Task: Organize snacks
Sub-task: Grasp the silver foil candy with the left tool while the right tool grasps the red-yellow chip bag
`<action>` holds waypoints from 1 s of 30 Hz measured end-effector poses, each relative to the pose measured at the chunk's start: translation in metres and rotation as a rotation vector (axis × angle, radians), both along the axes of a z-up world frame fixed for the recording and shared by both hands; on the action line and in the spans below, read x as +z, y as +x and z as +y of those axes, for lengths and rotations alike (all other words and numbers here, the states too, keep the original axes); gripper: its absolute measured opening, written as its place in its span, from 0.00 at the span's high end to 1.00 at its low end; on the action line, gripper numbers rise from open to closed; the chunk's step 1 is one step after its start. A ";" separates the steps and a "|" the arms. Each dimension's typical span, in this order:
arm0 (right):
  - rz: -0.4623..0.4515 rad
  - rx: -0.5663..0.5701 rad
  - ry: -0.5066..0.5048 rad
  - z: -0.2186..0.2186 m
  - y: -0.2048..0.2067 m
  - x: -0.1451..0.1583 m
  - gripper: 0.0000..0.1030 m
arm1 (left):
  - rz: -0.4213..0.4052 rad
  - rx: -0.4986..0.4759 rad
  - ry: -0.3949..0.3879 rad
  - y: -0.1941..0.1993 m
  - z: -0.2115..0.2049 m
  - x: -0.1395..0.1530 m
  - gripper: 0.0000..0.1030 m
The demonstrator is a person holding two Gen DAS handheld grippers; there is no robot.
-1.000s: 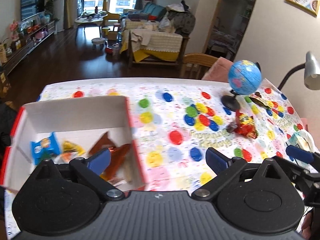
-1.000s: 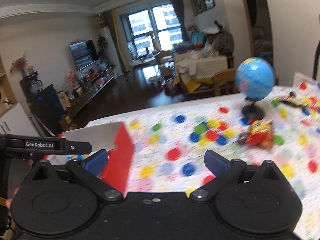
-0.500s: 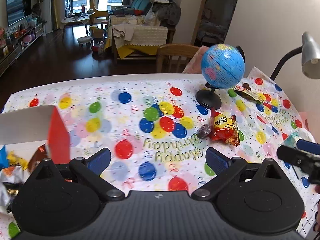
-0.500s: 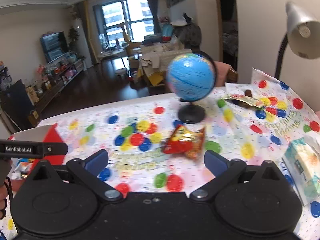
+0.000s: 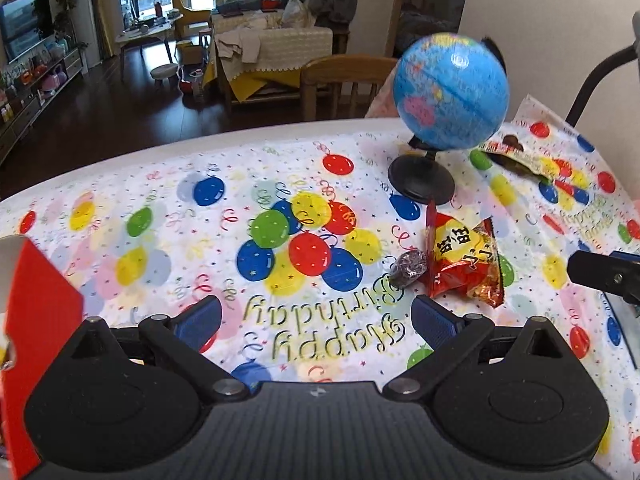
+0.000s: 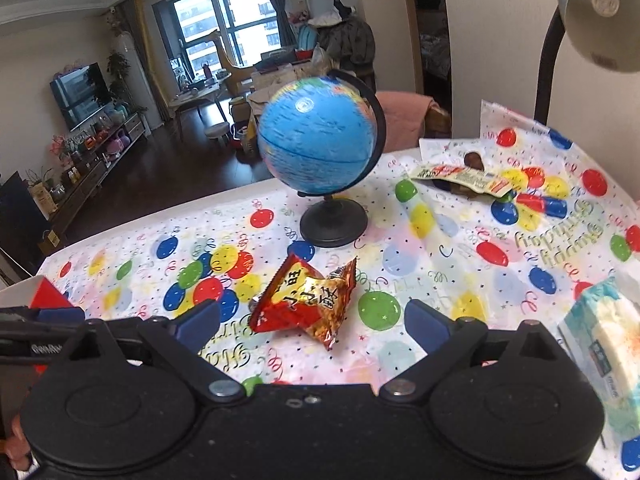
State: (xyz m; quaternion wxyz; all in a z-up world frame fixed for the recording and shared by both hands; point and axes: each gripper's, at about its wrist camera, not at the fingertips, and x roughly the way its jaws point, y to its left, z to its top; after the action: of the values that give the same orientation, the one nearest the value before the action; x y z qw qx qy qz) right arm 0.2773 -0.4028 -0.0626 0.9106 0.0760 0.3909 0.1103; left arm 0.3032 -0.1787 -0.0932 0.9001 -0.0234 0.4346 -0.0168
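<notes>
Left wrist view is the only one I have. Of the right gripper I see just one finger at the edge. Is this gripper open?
Observer: Yes, open. The right gripper has just been closing a little, but its fingers touch nothing. The red snack bag lies just ahead, between their tips.
Operator: What is to the right of that bag? My view cuts off there.
Observer: A pale green tissue pack, lying flat.
Operator: And above it?
Observer: A lamp head, grey, facing down.

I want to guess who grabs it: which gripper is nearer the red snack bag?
Right. The right gripper has the red snack bag just ahead, centred between open fingers; the left gripper sits left of it, the bag beyond its right finger.
</notes>
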 end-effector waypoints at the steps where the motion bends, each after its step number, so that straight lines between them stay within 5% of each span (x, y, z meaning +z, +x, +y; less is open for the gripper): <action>1: 0.011 -0.001 -0.001 0.000 0.005 -0.004 0.07 | 0.006 -0.002 0.003 0.005 -0.002 -0.005 0.01; 24: 0.222 -0.053 0.140 0.008 0.089 -0.086 0.08 | 0.110 -0.144 -0.009 0.078 -0.033 -0.078 0.06; 30: 0.231 -0.030 0.200 0.006 0.089 -0.091 0.36 | 0.120 -0.176 -0.028 0.081 -0.036 -0.083 0.11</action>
State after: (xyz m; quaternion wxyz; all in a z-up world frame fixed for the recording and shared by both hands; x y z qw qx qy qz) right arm 0.3661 -0.3965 -0.1534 0.8490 0.1845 0.4789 0.1256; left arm 0.3844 -0.2148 -0.1762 0.8672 0.0012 0.4878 -0.1005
